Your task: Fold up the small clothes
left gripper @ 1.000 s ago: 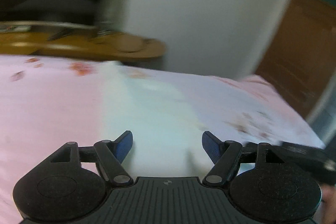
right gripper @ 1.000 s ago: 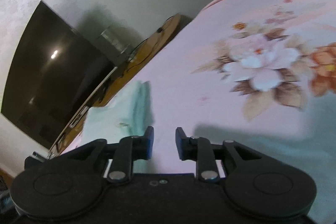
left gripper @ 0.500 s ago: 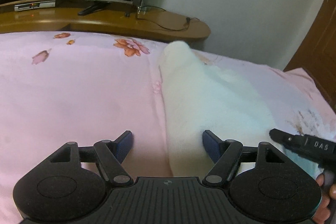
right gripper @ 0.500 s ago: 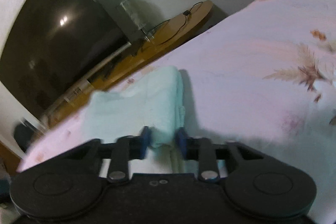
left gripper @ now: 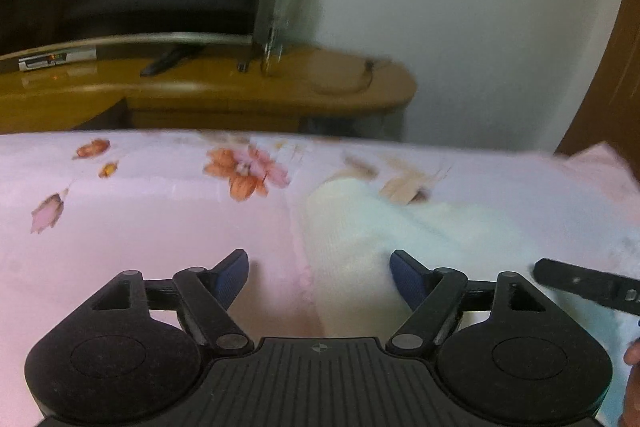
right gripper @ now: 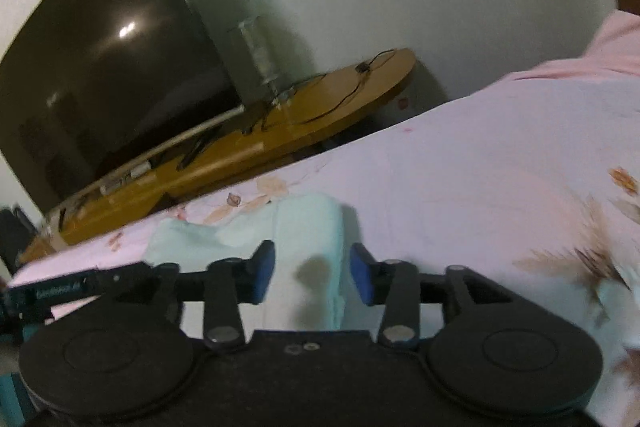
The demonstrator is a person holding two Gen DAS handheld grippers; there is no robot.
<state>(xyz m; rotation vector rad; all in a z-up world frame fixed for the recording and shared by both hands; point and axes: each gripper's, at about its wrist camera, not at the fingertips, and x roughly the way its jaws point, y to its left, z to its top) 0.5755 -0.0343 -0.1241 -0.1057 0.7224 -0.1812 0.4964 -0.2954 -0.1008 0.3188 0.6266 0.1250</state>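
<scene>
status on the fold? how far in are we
Done: the pale green garment lies doubled over on the pink floral bedsheet, a fold edge down its right side. In hand: nothing. The right gripper has just opened off the cloth; the left gripper stands wide over its other edge. Left: any further fold; no other clothes in view.

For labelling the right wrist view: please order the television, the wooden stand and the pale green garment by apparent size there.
1. television
2. wooden stand
3. pale green garment: partly hidden by the right gripper and closer, so its true rank is uncertain.
</scene>
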